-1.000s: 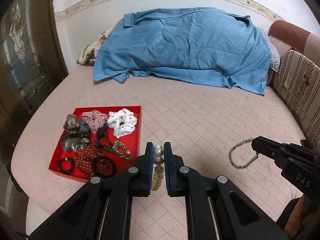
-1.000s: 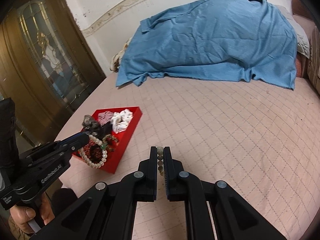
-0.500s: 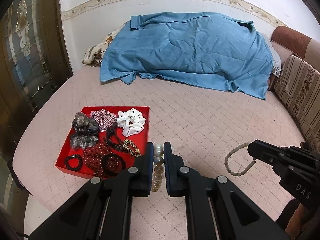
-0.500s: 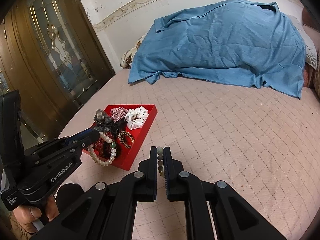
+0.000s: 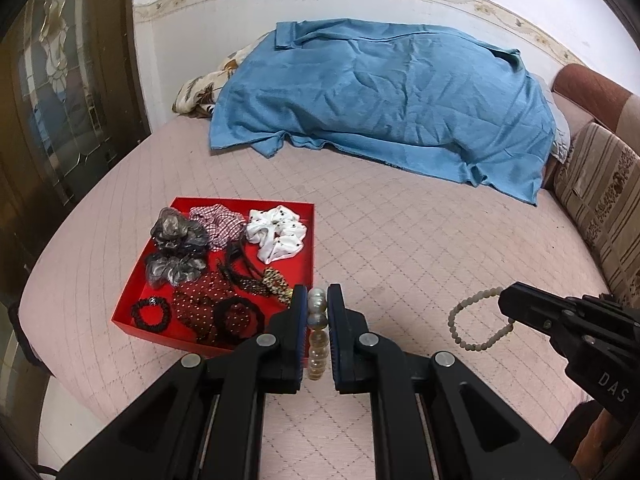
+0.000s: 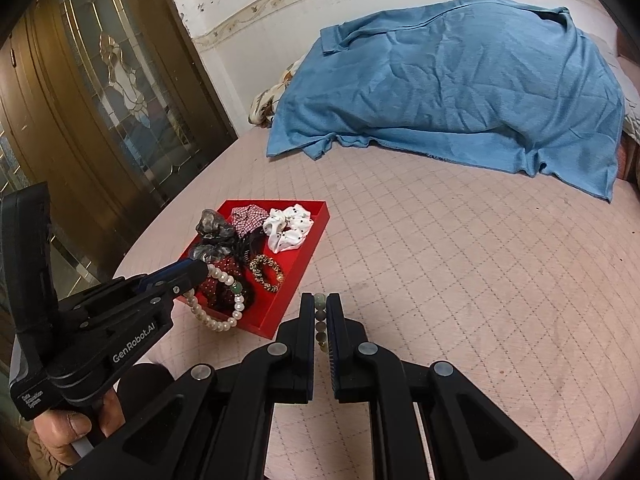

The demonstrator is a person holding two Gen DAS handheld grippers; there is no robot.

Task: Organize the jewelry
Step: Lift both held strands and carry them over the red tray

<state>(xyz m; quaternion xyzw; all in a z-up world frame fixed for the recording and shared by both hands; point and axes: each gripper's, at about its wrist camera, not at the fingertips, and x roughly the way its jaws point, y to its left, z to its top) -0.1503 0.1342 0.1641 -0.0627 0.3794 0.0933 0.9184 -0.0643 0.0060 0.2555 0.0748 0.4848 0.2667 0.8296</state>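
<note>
Red tray (image 5: 308, 240) w/ white black-dotted scrunchie (image 5: 277, 232), red-white check one (image 5: 218, 224), dark-red dotted one (image 5: 202, 296), leopard-ish band (image 6: 266, 272). Pink quilted bed (image 5: 400, 248), blue cloth (image 5: 384, 96). Black tongs (image 5: 318, 312); pearl-white bracelet (image 6: 218, 316), maybe one green bead.

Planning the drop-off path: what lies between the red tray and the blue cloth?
Only bare pink quilted bed cover lies between the red tray and the blue cloth; both wrist views show it.

Even soft indoor light, sharp focus, fisheye-bent dark edges.
</note>
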